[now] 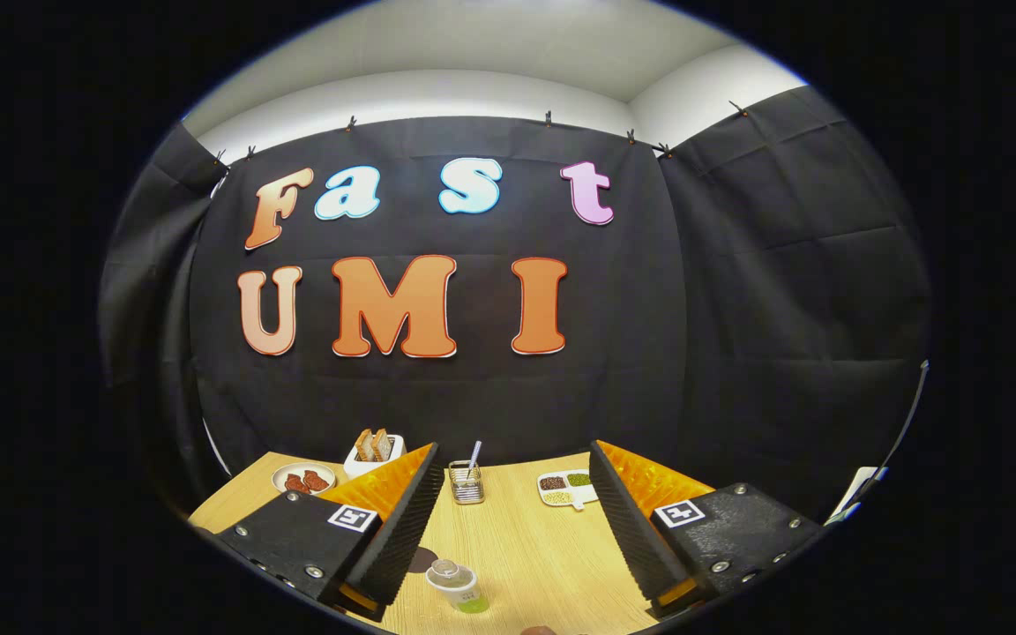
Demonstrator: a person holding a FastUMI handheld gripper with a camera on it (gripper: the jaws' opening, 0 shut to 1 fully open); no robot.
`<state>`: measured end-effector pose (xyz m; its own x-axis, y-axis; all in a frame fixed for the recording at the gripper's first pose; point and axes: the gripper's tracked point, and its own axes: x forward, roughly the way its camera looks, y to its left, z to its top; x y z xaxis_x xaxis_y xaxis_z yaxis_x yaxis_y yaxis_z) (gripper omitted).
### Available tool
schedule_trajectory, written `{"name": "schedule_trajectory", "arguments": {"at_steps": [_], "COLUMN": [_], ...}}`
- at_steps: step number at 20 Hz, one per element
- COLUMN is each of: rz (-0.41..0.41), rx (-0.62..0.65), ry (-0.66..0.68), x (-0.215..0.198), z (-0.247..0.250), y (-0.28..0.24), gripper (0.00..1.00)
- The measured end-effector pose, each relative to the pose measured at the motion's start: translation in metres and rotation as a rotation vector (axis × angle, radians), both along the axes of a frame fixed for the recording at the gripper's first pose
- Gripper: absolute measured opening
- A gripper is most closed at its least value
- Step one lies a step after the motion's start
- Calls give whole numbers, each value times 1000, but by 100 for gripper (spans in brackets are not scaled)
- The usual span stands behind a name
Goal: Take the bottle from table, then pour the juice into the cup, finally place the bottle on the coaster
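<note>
My gripper (512, 476) is open, held high above the wooden table (526, 547), with nothing between its fingers. Below and between the fingers, near the table's front, stands a small clear bottle (458, 586) with green juice at its bottom and a clear cap. A dark round coaster (422, 558) lies just left of the bottle, partly hidden by the left finger (402, 520). A dark rounded thing (541, 631) peeks up at the table's near edge; I cannot tell what it is.
At the far edge of the table stand a metal mesh holder with a straw (466, 481), a white box of toast slices (375, 452), a white plate with red pieces (303, 480) and a divided white dish of seeds (566, 488).
</note>
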<state>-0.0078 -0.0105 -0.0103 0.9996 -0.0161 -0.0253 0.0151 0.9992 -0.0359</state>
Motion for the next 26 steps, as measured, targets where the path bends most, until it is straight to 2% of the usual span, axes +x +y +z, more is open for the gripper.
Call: {"name": "schedule_trajectory", "arguments": {"at_steps": [7,10,15,26], "rz": [41,50,74,149], "rx": [-5,-4,-109,-62], "ry": [15,61,98,294], "x": [-6,-8,-12,-19], "z": [-20,-45,-90,-198], "y": [15,18,19,34], "gripper": [98,98,98,99]}}
